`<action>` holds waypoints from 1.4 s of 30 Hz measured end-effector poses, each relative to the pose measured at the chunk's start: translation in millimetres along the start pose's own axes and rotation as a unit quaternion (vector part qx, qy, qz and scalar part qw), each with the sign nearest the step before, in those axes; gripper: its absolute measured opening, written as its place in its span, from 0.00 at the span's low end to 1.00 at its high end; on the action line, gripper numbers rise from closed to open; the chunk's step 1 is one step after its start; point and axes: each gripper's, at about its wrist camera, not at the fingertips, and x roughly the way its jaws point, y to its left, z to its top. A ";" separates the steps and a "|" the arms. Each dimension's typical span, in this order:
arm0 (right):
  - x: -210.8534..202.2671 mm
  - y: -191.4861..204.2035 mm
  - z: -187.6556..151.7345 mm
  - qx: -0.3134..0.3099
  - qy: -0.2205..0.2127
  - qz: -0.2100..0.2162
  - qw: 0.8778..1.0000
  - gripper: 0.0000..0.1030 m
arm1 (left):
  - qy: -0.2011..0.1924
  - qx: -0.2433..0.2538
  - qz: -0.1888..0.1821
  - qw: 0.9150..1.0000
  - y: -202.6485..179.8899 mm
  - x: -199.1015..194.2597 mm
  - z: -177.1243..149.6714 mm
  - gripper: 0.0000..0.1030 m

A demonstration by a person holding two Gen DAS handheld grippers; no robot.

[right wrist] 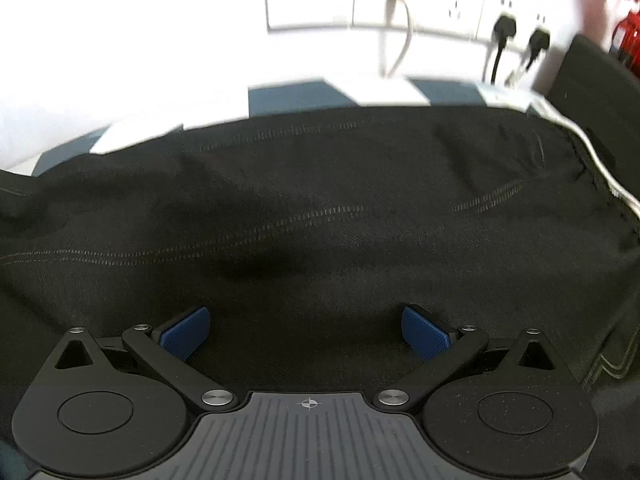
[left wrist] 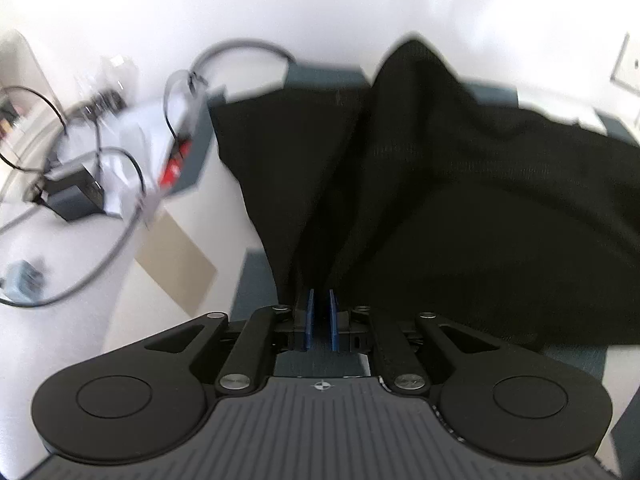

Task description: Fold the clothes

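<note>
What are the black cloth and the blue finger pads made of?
Black cloth: looks like woven fabric, matte, with a fine diagonal weave and pale stitched seams; maybe cotton twill.
Blue pads: probably rubber or plastic, matte, with a tiny grid texture.

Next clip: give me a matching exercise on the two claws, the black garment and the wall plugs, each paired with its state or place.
1 left claw
2 right claw
3 black garment
4 black plugs

a open above the cloth
b in wall sockets
c shut on a fabric edge
d spread over the surface

Pairs: 1-c, 2-a, 3-d, 4-b
</note>
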 end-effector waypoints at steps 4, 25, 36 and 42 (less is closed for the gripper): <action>-18.6 -20.9 -8.7 0.037 0.018 0.012 0.999 0.99 | -0.046 0.011 -0.024 0.999 -19.5 -30.0 8.6 0.44; -168.6 -160.4 -137.9 0.258 -0.024 -0.069 0.963 0.99 | -0.018 0.150 -0.171 0.974 -134.3 -47.2 -26.8 0.89; -211.6 -181.5 -93.0 0.247 -0.083 -0.080 0.962 0.99 | -0.048 0.096 -0.181 0.978 -119.2 -65.4 2.4 0.93; -164.6 -156.2 -67.3 0.188 -0.032 -0.053 0.980 0.99 | -0.040 0.066 -0.151 0.985 -96.9 -57.3 -2.6 0.95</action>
